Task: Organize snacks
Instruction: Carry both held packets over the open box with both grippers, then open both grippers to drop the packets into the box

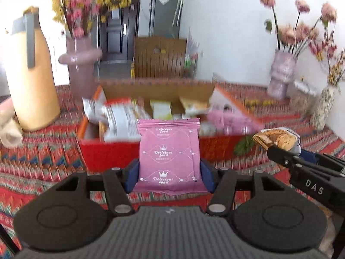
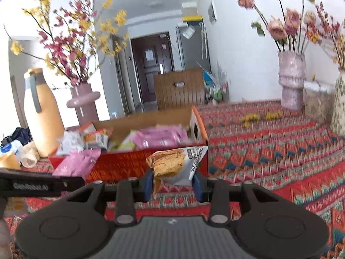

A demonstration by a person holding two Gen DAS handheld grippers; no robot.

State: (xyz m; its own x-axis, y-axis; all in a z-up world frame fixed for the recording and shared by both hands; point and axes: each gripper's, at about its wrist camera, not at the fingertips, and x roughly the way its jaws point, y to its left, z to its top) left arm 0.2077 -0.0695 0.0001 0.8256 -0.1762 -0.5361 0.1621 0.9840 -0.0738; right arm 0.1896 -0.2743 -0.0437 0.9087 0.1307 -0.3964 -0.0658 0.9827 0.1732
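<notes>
My left gripper (image 1: pixel 169 176) is shut on a pink "Delicious food" snack packet (image 1: pixel 169 153), held upright in front of a red cardboard box (image 1: pixel 112 153) filled with several snack packets. My right gripper (image 2: pixel 172 183) is shut on a cookie snack packet (image 2: pixel 172 164), held near the box's front right corner (image 2: pixel 120 164). In the left wrist view the right gripper (image 1: pixel 280 151) shows at the right with the cookie packet (image 1: pixel 278 139). In the right wrist view the left gripper and its pink packet (image 2: pixel 75 164) show at the left.
The table has a red patterned cloth (image 2: pixel 269 151). A yellow jug (image 1: pixel 30 82) and a pink vase with flowers (image 1: pixel 80 64) stand left of the box. More vases (image 1: pixel 282 73) stand at the far right. A wooden chair (image 1: pixel 159 58) is behind the table.
</notes>
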